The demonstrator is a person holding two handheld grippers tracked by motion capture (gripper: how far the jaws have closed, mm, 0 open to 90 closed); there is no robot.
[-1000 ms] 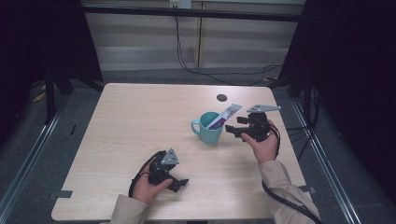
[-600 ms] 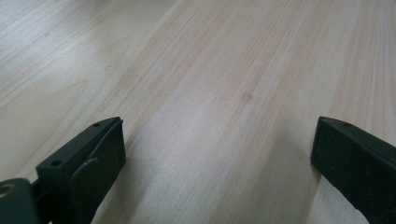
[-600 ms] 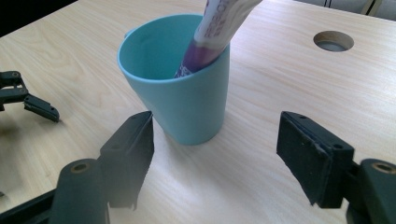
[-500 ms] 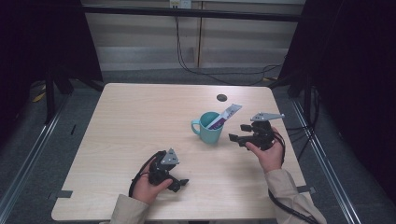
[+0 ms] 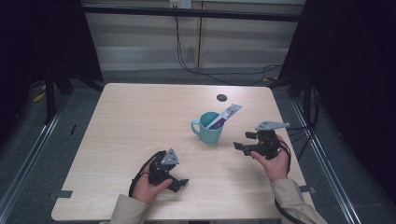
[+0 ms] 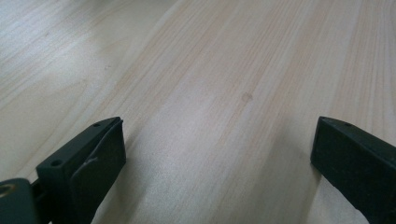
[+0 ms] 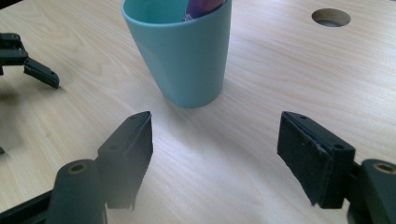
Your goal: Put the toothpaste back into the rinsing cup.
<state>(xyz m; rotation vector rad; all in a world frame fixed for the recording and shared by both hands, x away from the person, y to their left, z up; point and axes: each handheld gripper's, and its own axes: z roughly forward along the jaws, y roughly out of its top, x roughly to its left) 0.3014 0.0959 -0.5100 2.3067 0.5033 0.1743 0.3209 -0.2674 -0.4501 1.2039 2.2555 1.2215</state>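
At the lower left of the high view, the left gripper (image 5: 180, 183) rests on the wooden table (image 5: 140, 121), jaws wide apart, nothing between them. Near the frame's centre stands the teal mug (image 5: 208, 127), upright, with 1 white-and-purple tube (image 5: 225, 115) leaning inside. To its right, the right gripper (image 5: 242, 143) is near the mug, apart from it; its jaws have just been opening and hold nothing.
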